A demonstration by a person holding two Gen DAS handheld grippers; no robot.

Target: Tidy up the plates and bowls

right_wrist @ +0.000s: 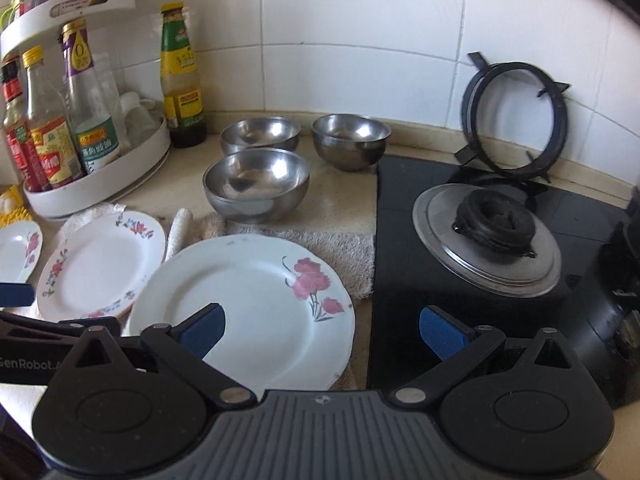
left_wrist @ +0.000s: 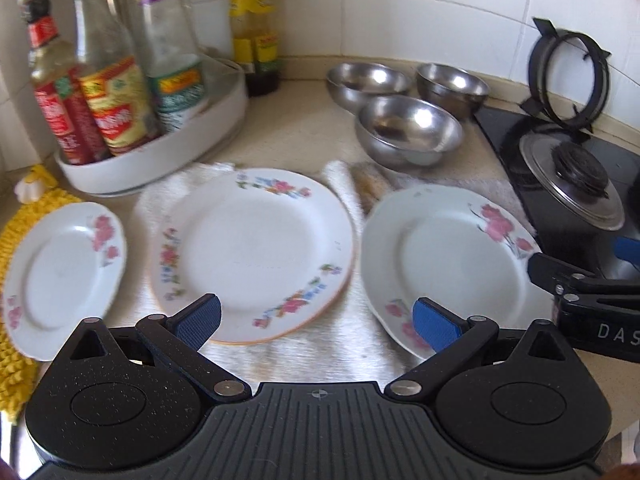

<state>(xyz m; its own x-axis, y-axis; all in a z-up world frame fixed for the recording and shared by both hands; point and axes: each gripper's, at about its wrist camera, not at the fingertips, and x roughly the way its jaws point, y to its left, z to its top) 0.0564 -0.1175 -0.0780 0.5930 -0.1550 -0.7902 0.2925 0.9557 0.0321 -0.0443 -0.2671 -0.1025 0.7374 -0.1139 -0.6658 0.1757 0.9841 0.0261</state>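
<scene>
We judge the job as barely begun: nothing is stacked so far. Three plates lie apart in a row on the worktop [right_wrist: 344, 216]: small plate [left_wrist: 64, 276] at left on a yellow mat [left_wrist: 20, 232], mid plate [left_wrist: 252, 252] on a towel [left_wrist: 320, 344], right plate [right_wrist: 240, 308] next to the hob [right_wrist: 440, 320]. Three steel bowls sit behind them, sep. but near each other: front bowl [right_wrist: 256, 184], back-left bowl [right_wrist: 260, 134], back-right bowl [right_wrist: 350, 140]. Left claw [left_wrist: 316, 322] is spread wide, empty, hovering w/ the mid & right plates' near rims just ahead. Right claw [right_wrist: 322, 330] is also spread wide & empty, over the right plate's edge and hob. Left to do, in our view: stack plates, nest bowls.
</scene>
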